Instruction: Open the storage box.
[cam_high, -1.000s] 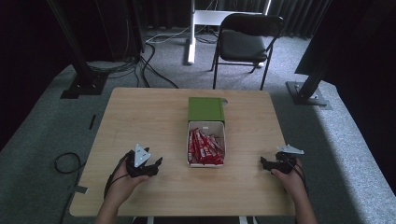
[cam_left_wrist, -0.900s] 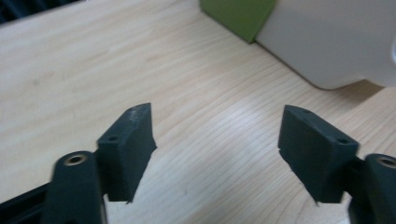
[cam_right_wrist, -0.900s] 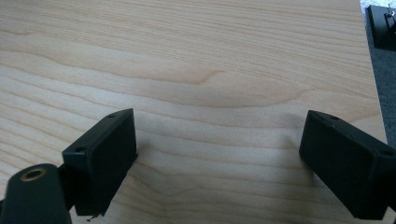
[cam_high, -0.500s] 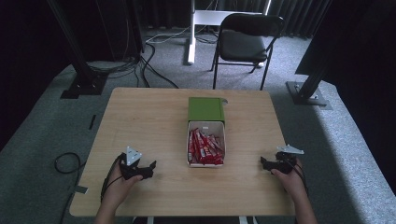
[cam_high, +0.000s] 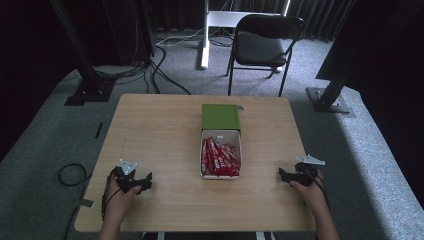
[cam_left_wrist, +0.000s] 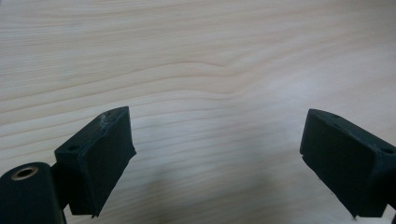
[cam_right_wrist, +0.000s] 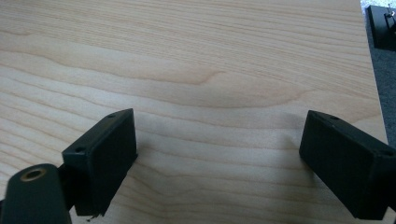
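Pale wood grain is seen on the worktop (cam_high: 160, 130), which takes up the middle of the high view. At its centre a white box (cam_high: 221, 174) packed with red sachets (cam_high: 219, 157) is placed, with a green lid (cam_high: 220, 117) touching its far end. The left gripper (cam_high: 142, 184) is held at the lower left of the frame, well apart from the box, by a hand (cam_high: 116, 206). Its fingers (cam_left_wrist: 100, 158) have just been opening and are spread wide, with nothing but bare wood between them. The right gripper (cam_high: 283, 175) is held at the lower right, near the worktop's edge; its fingers (cam_right_wrist: 105, 156) are likewise released and nothing is grasped. A black chair (cam_high: 262, 45) is seen beyond the worktop, at the upper centre.
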